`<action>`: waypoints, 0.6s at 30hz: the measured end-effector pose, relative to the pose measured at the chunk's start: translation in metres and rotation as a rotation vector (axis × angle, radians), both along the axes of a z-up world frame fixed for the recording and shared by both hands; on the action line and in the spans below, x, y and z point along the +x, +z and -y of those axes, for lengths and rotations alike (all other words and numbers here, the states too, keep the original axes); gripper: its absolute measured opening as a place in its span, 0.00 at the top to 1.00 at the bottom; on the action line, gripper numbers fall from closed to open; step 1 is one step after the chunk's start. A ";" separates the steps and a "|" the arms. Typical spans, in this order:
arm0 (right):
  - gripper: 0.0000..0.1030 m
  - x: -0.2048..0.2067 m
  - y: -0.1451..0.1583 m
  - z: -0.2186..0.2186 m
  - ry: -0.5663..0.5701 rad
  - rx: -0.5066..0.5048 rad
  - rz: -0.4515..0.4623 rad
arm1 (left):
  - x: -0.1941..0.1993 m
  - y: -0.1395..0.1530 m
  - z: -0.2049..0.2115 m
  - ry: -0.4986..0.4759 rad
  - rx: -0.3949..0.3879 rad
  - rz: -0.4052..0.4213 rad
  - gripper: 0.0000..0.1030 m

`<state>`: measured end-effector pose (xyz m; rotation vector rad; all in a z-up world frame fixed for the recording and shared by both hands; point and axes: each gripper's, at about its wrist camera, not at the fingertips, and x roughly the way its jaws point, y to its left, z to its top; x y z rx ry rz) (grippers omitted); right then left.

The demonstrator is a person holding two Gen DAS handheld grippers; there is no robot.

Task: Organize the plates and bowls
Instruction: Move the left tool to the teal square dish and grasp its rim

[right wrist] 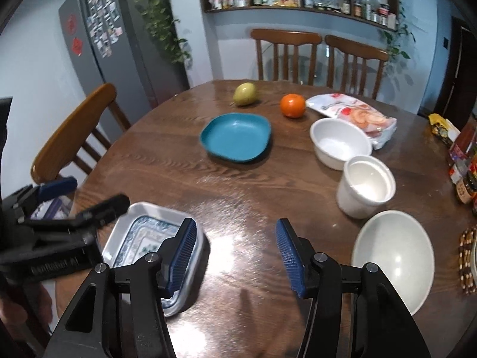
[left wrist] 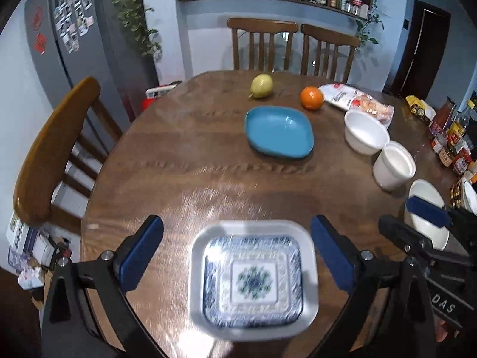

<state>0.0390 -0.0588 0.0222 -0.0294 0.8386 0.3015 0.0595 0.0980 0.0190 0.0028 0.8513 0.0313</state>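
Observation:
A square blue-and-white patterned dish sits at the near edge of the round wooden table. My left gripper is open, its fingers on either side of the dish and apart from it. The dish also shows in the right wrist view, to the left of my open, empty right gripper. A blue plate lies mid-table. A white bowl, a white cup-like bowl and a pale shallow bowl stand at the right.
A pear, an orange and a snack bag lie at the far side. Wooden chairs stand left and behind the table. Jars and bottles crowd the right edge.

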 end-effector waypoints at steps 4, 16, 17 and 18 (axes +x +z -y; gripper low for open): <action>0.45 0.010 0.011 0.016 -0.038 -0.004 0.018 | 0.031 0.011 0.003 -0.020 -0.008 0.008 0.02; 0.45 0.029 0.016 0.046 -0.126 0.035 0.017 | 0.170 -0.041 0.000 0.045 -0.003 -0.117 0.03; 0.45 0.029 0.013 0.049 -0.135 0.041 0.008 | 0.180 -0.049 0.000 0.057 -0.003 -0.134 0.04; 0.45 0.030 0.009 0.053 -0.146 0.046 -0.004 | 0.188 -0.056 -0.002 0.064 -0.003 -0.146 0.05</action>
